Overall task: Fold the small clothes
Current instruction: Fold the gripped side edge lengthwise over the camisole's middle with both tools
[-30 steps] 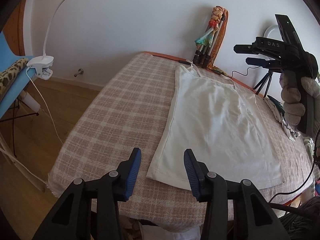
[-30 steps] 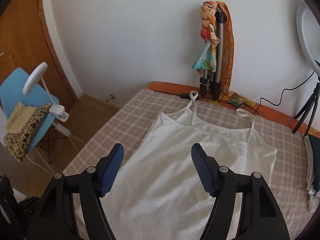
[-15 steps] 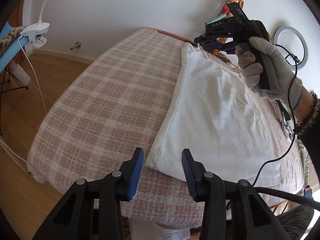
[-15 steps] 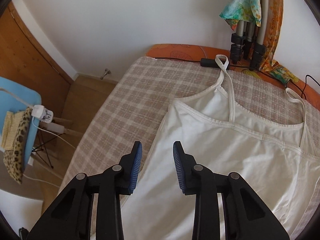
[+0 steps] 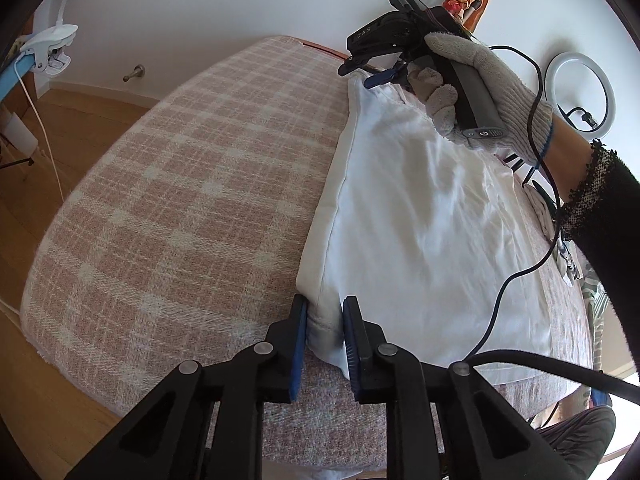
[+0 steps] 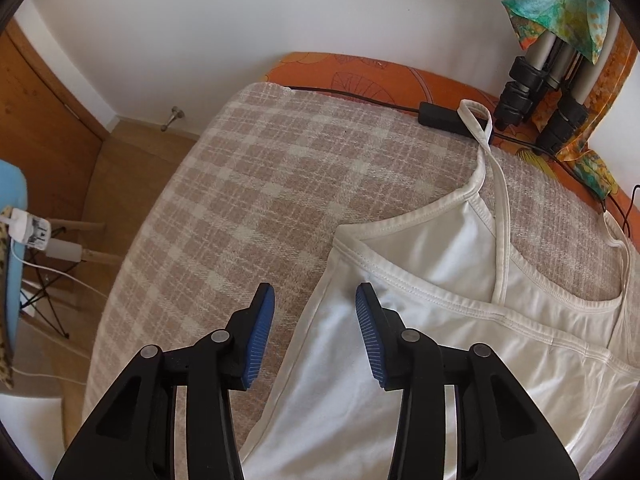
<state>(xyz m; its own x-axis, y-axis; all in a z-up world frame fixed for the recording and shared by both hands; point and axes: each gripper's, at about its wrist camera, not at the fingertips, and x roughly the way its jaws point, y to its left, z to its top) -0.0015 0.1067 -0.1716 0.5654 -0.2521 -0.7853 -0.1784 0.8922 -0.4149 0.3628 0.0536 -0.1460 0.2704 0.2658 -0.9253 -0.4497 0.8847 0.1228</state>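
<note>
A white strappy camisole [image 5: 420, 216] lies flat on a pink and white checked blanket [image 5: 192, 200]. My left gripper [image 5: 325, 340] is shut on the camisole's near left hem corner, cloth bunched between the blue pads. My right gripper [image 6: 316, 320] is open, low over the camisole's [image 6: 420, 320] top left armhole edge, one finger either side of the side seam. In the left wrist view the right gripper [image 5: 376, 74] sits at the garment's far top corner, held by a gloved hand [image 5: 480, 80].
A tripod [image 6: 548, 80] draped with colourful scarves stands at the far edge by the wall. A black cable [image 6: 400, 106] and adapter lie by the strap. A ring light [image 5: 580, 92] is at the right. A blue chair [image 6: 10, 264] and wooden floor lie to the left.
My left gripper moved forward and shut on the hem corner. My right gripper moved down and closer to the camisole's top left corner, jaws slightly wider than half a second ago.
</note>
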